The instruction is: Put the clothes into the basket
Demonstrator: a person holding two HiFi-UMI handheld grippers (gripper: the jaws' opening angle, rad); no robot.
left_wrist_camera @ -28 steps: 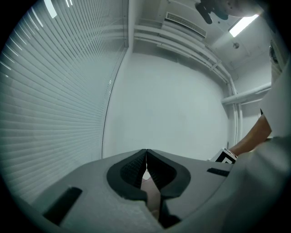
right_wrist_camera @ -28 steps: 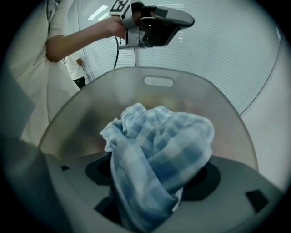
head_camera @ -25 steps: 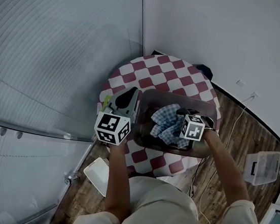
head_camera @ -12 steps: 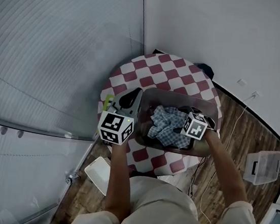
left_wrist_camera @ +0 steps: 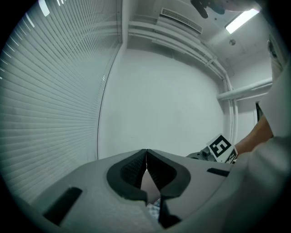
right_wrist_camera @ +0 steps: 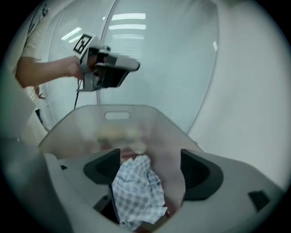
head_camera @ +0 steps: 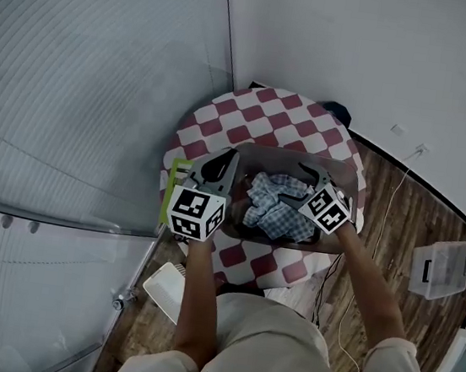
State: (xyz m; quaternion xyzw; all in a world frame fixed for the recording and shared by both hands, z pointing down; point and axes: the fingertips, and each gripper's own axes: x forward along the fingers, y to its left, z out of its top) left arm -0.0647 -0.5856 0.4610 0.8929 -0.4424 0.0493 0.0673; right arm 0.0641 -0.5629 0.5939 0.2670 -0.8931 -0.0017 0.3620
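Right gripper point(right_wrist_camera: 150, 170) hangs with its jaws spread wide over the checked cloth point(right_wrist_camera: 136, 191), which lies crumpled inside the basket point(right_wrist_camera: 117, 115), so the drop looks done. Left gripper point(left_wrist_camera: 146, 166) is clenched on nothing just beside the basket's left rim. The next move likely calls for a straight lift, where the room is open, clear of the walls.

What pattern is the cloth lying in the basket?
The cloth is a blue-and-white check, and it shows best in the right gripper view.
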